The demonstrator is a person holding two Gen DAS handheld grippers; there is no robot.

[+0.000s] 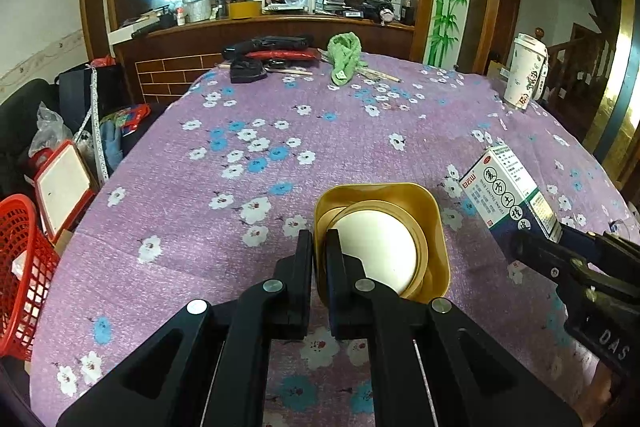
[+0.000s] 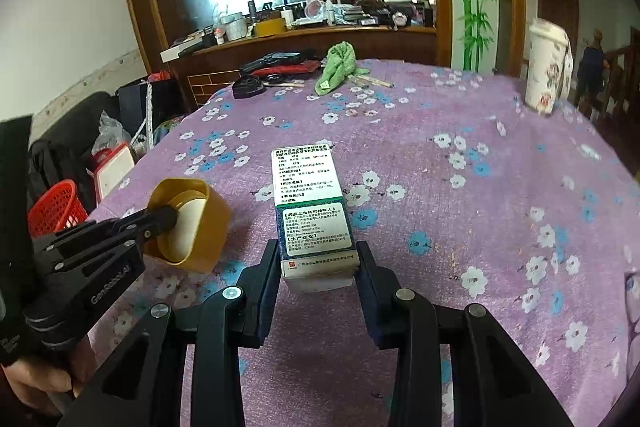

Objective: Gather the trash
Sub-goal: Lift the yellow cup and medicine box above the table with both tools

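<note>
My left gripper point(image 1: 319, 247) is shut on the near wall of a yellow square cup point(image 1: 400, 203) with a white round insert inside, held over the purple flowered tablecloth point(image 1: 240, 227). The cup also shows in the right wrist view point(image 2: 204, 223), tilted, with the left gripper point(image 2: 160, 223) on its rim. My right gripper point(image 2: 318, 263) is shut on the near end of a white and green medicine box point(image 2: 310, 207) with printed text. That box point(image 1: 508, 195) and the right gripper point(image 1: 532, 247) show at the right of the left wrist view.
A red basket point(image 1: 20, 279) stands off the table's left edge beside bags and a framed board point(image 1: 62, 191). A green cloth point(image 1: 344, 57), black and red items point(image 1: 268, 51) lie at the far edge. A white paper cup point(image 1: 524, 71) stands far right.
</note>
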